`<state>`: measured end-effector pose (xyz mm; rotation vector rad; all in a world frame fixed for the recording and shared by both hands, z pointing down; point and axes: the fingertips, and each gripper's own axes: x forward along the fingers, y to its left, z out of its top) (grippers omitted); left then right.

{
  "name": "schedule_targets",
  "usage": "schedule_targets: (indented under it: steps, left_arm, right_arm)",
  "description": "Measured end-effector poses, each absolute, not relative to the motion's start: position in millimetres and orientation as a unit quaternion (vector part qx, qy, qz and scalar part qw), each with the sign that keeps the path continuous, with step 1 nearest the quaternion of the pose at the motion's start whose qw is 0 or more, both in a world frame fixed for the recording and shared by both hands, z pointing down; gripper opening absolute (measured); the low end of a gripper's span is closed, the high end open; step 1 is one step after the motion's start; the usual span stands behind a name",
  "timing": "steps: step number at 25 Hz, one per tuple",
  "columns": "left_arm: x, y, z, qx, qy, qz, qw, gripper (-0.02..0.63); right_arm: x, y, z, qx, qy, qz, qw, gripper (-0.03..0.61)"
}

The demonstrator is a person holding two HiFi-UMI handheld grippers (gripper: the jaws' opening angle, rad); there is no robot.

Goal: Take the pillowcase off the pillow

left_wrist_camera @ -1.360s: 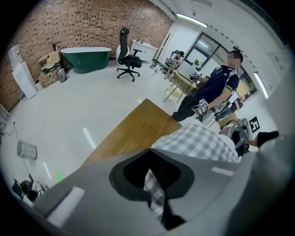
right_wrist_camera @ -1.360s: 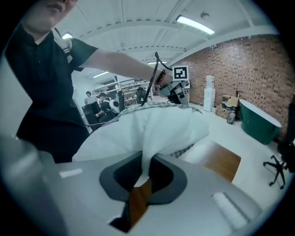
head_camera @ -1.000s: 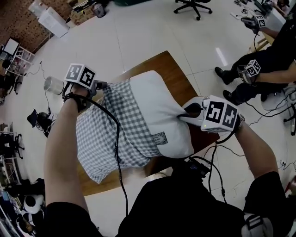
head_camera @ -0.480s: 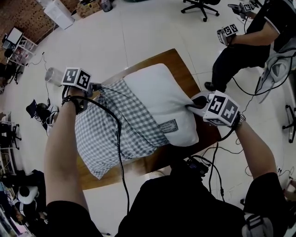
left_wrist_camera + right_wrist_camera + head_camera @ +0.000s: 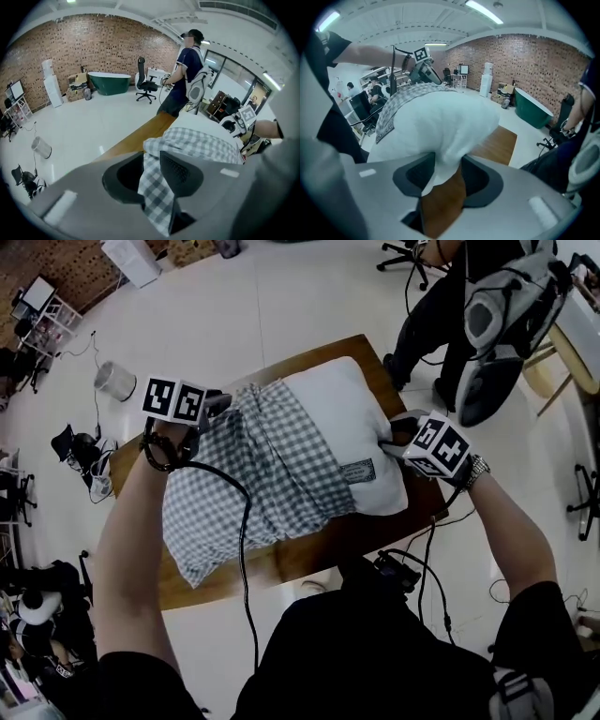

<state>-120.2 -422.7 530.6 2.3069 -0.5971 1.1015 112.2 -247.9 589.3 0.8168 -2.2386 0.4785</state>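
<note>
shirt (image 5: 375, 652) black | watch (image 5: 475, 468) silver | cable (image 5: 246, 549) black | marker cubes (image 5: 174, 399) (image 5: 438, 447) black-white

Left arm (image 5: 139, 540): reaching forward, forearm bare.
Left gripper (image 5: 223, 405): tilting downward; its jaws have just been opening and are standing slightly apart, a fold of checked pillowcase (image 5: 157, 197) hanging loose between them.
Right arm (image 5: 514, 538): angling inward.
Right gripper (image 5: 394, 432): tilting downward; its jaws have just been opening and are standing apart around a corner of the pillow (image 5: 436, 126).
</note>
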Motion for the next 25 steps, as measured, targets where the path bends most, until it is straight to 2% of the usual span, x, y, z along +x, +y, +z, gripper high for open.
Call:
schedule_targets:
  steps: [11,25]
  left_arm:
    - [-149,-324,474,0.892,-0.23,0.32,0.221,0.14]
    - [-162,-157,462,0.922,-0.231,0.217,0.221,0.279]
  right_arm:
    - [89,-202,544,0.37,-0.855,0.14,0.336,0.209]
    - [27,-121,530,0.395,-0.834,0.08,0.378,0.296]
